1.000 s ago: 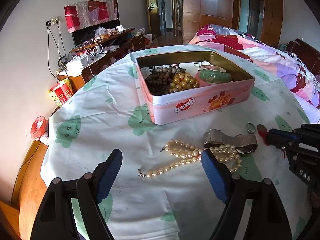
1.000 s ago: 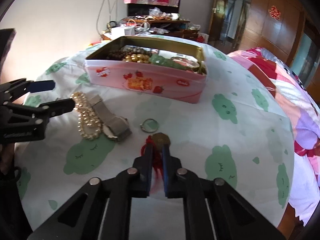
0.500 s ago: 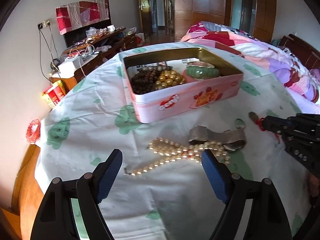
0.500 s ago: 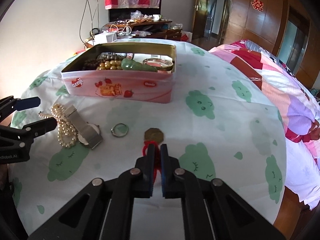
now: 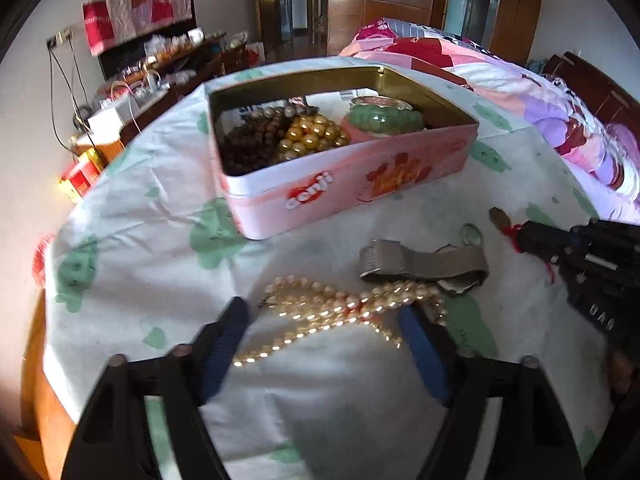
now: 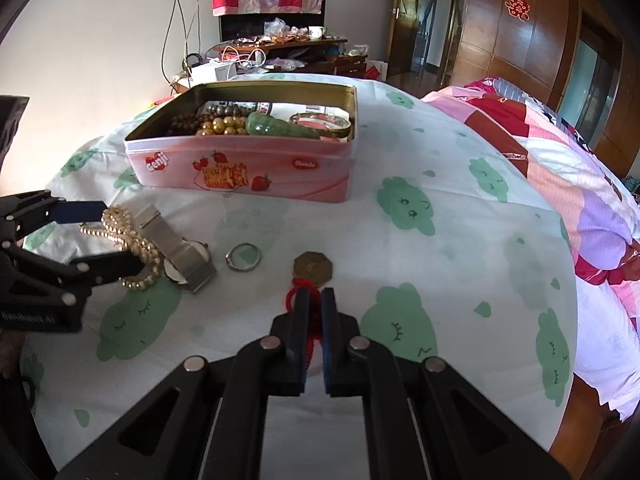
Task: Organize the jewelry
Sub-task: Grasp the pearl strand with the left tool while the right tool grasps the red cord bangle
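Inside tin (image 6: 240, 184) at 12 o'clock: bead strings, jade bangle stowed. Left fingers (image 5: 320, 320) closing round pearls (image 5: 344, 304); right (image 6: 314, 300) clamped on red cord (image 6: 294, 300); watch (image 6: 180, 252), ring (image 6: 243, 257) left.

I see the tin (image 6: 240, 176) toward the table's (image 6: 440, 248) far edge. Before it lie necklace (image 6: 128, 248), watch (image 6: 180, 256), ring (image 6: 243, 257) and coin (image 6: 313, 267), left to right.

light: bright daylight | glare: on left wall | blur: left view smeared | edges: fisheye-bent, dark corners
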Tool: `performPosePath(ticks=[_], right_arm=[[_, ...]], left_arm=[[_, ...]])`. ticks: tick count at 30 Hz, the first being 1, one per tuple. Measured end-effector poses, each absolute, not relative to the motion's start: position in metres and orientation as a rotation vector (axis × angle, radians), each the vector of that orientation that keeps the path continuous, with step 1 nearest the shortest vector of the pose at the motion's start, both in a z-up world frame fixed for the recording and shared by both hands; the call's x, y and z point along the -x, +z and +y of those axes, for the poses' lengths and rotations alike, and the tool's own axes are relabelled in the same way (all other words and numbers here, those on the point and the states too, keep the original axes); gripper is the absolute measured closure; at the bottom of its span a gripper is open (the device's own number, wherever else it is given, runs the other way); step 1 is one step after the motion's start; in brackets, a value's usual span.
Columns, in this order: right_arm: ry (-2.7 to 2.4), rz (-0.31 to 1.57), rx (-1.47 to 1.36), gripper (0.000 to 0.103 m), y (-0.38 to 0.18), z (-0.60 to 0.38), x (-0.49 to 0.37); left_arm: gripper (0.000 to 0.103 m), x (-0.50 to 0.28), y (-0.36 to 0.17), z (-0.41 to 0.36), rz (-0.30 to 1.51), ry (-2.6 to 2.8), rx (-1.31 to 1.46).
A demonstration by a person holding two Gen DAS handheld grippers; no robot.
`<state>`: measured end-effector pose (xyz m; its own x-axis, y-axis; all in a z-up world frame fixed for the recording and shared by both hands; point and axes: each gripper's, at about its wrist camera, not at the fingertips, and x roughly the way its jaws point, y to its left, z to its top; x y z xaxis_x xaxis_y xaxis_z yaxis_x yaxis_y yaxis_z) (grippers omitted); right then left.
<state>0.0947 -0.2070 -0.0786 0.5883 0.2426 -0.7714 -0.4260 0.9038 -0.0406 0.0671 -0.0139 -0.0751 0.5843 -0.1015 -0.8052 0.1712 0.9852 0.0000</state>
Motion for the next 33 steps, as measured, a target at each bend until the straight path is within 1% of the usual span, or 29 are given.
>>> performPosePath(ticks=[1, 2, 3, 4, 6, 7, 8, 33], right_arm=[[0.394, 0.858, 0.231, 0.097, -0.079, -0.207, -0.095], [0.395, 0.857, 0.231, 0.097, -0.079, -0.207, -0.095], [0.394, 0.857, 0.231, 0.097, -0.079, -0.207, -0.095], [0.394, 0.855, 0.23, 0.097, -0.078, -0.207, -0.094], [0.395, 0.85, 0.229, 0.097, -0.078, -0.206, -0.094], [0.397, 0.846, 0.227, 0.097, -0.077, -0.207, -0.093], [0.399, 0.842, 0.226, 0.097, -0.077, -0.206, -0.093], [0.418, 0.785, 0.205, 0.097, -0.068, -0.209, -0.088]], left_arm=[[0.052, -0.065, -0.074, -0.01, 0.924, -0.155, -0.07], [0.061, -0.063, -0.073, -0.006, 0.918, -0.146, -0.064], [0.081, -0.062, -0.072, -0.002, 0.913, -0.141, -0.06], [0.09, -0.061, -0.072, 0.004, 0.912, -0.147, -0.045], [0.09, -0.059, -0.071, 0.015, 0.911, -0.155, 0.011], [0.092, -0.058, -0.069, 0.02, 0.903, -0.155, 0.031], [0.097, -0.057, -0.068, 0.023, 0.897, -0.155, 0.035], [0.098, -0.042, 0.003, 0.039, 0.712, -0.186, 0.093]])
